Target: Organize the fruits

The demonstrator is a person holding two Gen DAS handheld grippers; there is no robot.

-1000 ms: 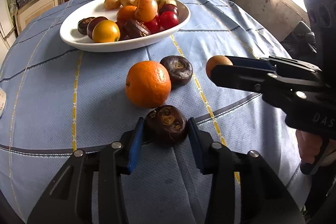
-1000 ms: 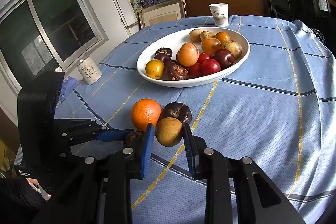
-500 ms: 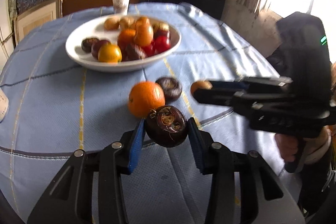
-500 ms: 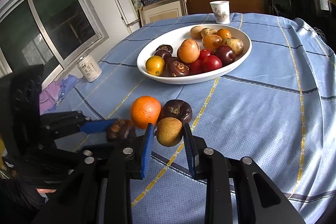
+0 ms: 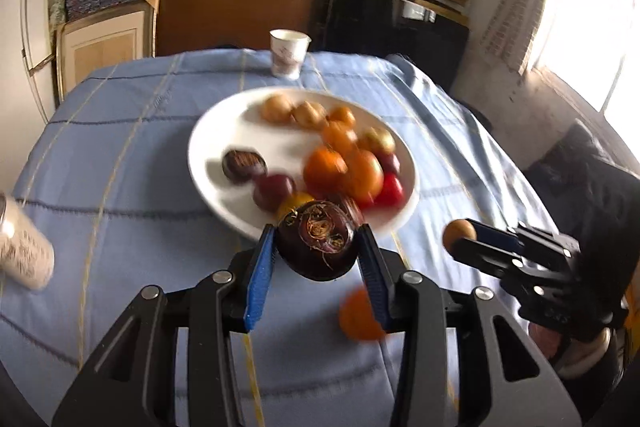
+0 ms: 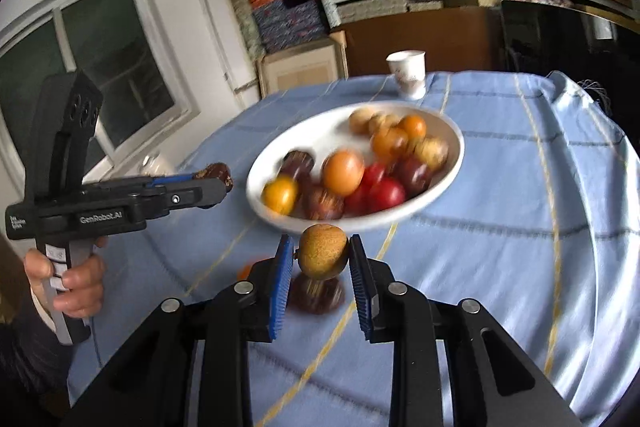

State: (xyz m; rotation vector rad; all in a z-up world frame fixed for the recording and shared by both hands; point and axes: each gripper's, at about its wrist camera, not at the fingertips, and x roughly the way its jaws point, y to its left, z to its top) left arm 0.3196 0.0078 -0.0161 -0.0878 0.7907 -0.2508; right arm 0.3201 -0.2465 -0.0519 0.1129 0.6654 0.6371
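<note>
A round table under a blue cloth [image 5: 132, 163] fills both views, and on it, toward the far side, sits a white bowl [image 6: 448, 163] heaped with red, orange, yellow and dark fruit. A paper cup [image 5: 289, 53] stands beyond the bowl, and a can [image 5: 22, 251] stands at the left edge of the left view. The left gripper [image 5: 316, 259] is clamped on a dark fruit [image 5: 318, 247], held in the air just short of the bowl's near rim, its dry, fibrous crown facing the camera. The right gripper [image 6: 322, 267] pinches a brown fruit [image 6: 323, 255] across its middle, also lifted, in front of the bowl. On the cloth an orange [image 5: 360, 315] lies below the left fingers, and another dark fruit [image 6: 318, 293] lies under the brown one; both are blurred. The two carried fruits look light, firm and round, so they should roll if set on a slope; the dark one's skin seems smooth, the brown one's rough and easier to hold. Each is best gripped across its widest part, as here, with modest force, since the ripe fruit in the bowl could bruise. The orange is bigger and will need a wider opening.
</note>
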